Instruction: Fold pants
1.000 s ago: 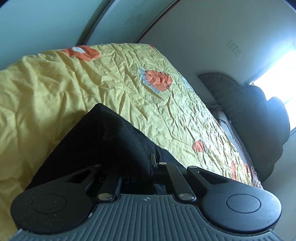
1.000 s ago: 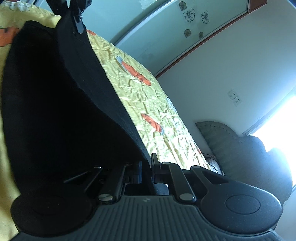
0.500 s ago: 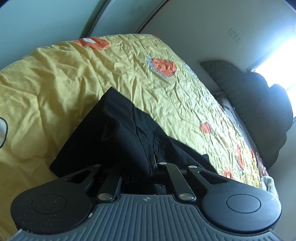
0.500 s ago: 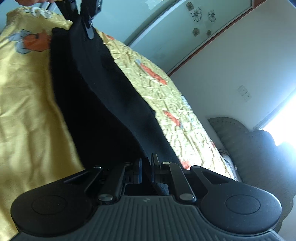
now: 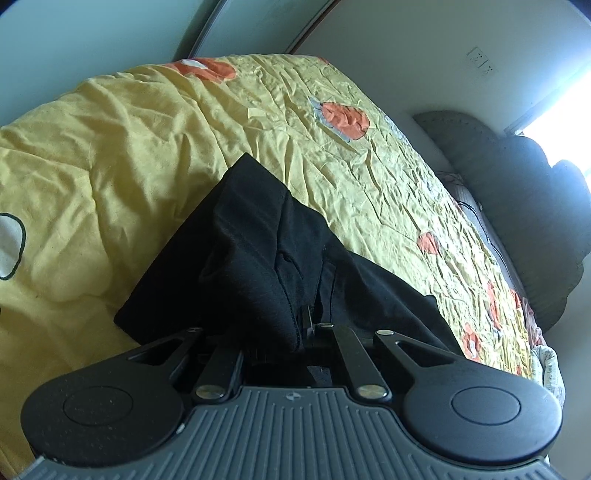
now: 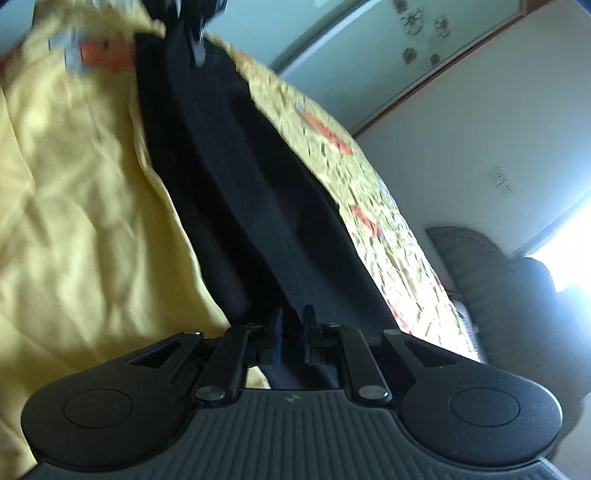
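The black pants [image 5: 258, 243] lie bunched on the yellow bedspread [image 5: 110, 155] in the left wrist view. My left gripper [image 5: 306, 328] is shut on a fold of them close to the lens. In the right wrist view the pants [image 6: 236, 184] stretch as a long dark band from my right gripper [image 6: 291, 325], which is shut on the near end, up to the left gripper [image 6: 192, 22] at the top, which holds the far end. This view is motion-blurred.
The bedspread [image 6: 74, 192] has orange and grey prints. A dark grey padded headboard [image 5: 517, 206] stands at the right under a bright window. A glass sliding door [image 6: 369, 55] and a white wall with sockets [image 5: 480, 61] lie beyond the bed.
Both grippers have come down with the pants. The cloth, earlier hanging wide before the right lens, now lies lower and narrower along the bed. More bedspread shows in both views.
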Available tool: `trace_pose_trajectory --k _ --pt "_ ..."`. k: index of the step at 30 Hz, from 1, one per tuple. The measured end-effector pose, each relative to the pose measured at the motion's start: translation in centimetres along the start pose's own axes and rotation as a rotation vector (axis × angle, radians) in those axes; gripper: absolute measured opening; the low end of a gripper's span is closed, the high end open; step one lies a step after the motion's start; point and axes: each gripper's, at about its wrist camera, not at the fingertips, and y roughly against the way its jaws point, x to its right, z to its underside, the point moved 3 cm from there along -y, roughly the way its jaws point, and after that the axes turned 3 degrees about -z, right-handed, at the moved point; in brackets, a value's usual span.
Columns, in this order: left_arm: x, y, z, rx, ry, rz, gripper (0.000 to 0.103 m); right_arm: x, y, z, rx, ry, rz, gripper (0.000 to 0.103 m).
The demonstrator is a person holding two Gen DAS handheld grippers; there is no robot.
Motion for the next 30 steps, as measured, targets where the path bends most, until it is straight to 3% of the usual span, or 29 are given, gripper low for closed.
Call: trace_pose_trajectory --k 1,3,5,7,9,10,11,12,21,30 --pt "0.0 0.0 0.0 0.001 0.002 0.0 0.005 0.0 -0.3 0.1 -0.003 0.02 0.024 0.029" --pt "0.0 -0.1 -0.1 0.002 0.012 0.004 0.005 0.2 -0.8 0.3 0.008 0.028 0.081 0.058" --pt "-0.1 -0.2 -0.2 -0.001 0.026 0.006 0.006 1.0 -1.2 0.0 0.03 0.014 0.098 0.067" --pt "-0.2 -0.2 -0.2 -0.003 0.034 0.008 0.006 1.6 -1.8 -0.3 0.047 -0.021 0.091 0.068" --pt "-0.2 -0.2 -0.2 -0.004 0.036 0.006 0.007 2.0 -2.6 -0.3 0.052 -0.057 0.081 0.061" --pt "-0.3 -0.2 -0.2 -0.005 0.037 0.006 0.007 2.2 -2.8 -0.3 0.057 -0.084 0.053 0.048" --pt "-0.2 -0.2 -0.2 -0.008 0.038 0.011 0.008 2.3 -3.0 -0.3 0.049 -0.108 0.031 0.01" --pt "-0.2 -0.2 -0.2 -0.007 0.037 0.012 0.008 2.1 -3.2 -0.3 0.038 -0.114 0.038 0.005" --pt "-0.4 0.8 -0.4 0.026 0.012 0.0 0.008 0.6 0.4 -0.6 0.053 -0.1 -0.046 0.004" --pt "-1.3 0.4 0.1 0.01 0.027 -0.025 0.008 -0.4 0.9 -0.2 0.036 -0.088 -0.087 0.005"
